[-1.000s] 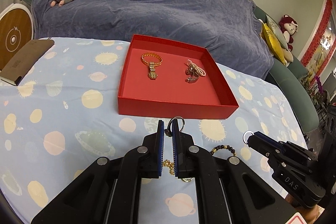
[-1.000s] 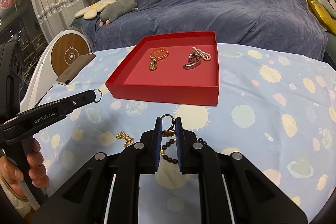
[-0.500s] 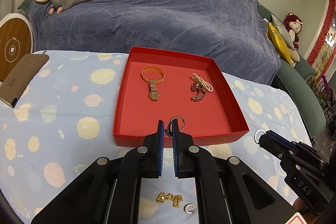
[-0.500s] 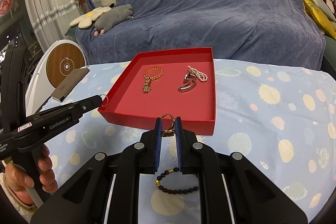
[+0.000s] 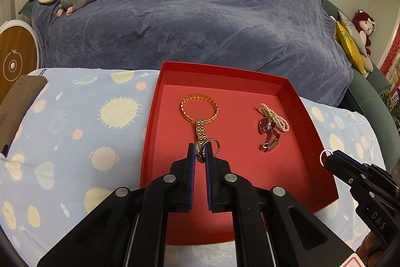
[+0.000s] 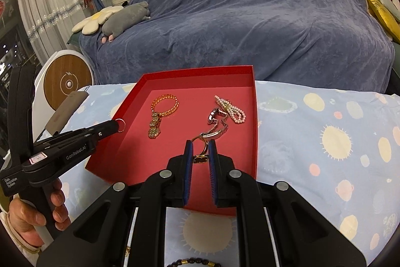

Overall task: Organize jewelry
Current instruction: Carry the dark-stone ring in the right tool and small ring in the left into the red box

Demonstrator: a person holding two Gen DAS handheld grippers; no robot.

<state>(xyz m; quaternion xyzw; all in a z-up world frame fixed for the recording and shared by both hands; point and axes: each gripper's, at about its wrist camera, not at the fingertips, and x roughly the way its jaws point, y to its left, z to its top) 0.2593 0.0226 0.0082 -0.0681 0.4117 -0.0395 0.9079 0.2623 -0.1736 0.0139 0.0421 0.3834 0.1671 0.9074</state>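
**Two rings carried over the tray for release**

The left gripper [image 5: 203,154] is clamped on a silver ring [image 5: 212,145], pinched at its lower edge so the band stands clear above the fingertips. The right gripper [image 6: 200,150] is likewise closed on a gold ring [image 6: 200,145], its dark setting lodged between the blue pads [image 6: 188,154]. Gripping low on each band likely keeps the small ring visible and lets it drop freely when the jaws part.

Both grippers point downward over the near half of the red tray [image 5: 150,131]. Directly ahead of the left gripper lies a gold bracelet [image 5: 198,108] with its watch-style strap; ahead of the right gripper lie a silver watch [image 6: 217,120] and a pearl strand [image 6: 231,109]. The floor beneath each gripper is bare, which appears to be why the rings are brought here.

Behind the right gripper, a dark beaded bracelet [image 6: 195,261] remains on the patterned tablecloth [image 6: 325,142], not yet sorted.
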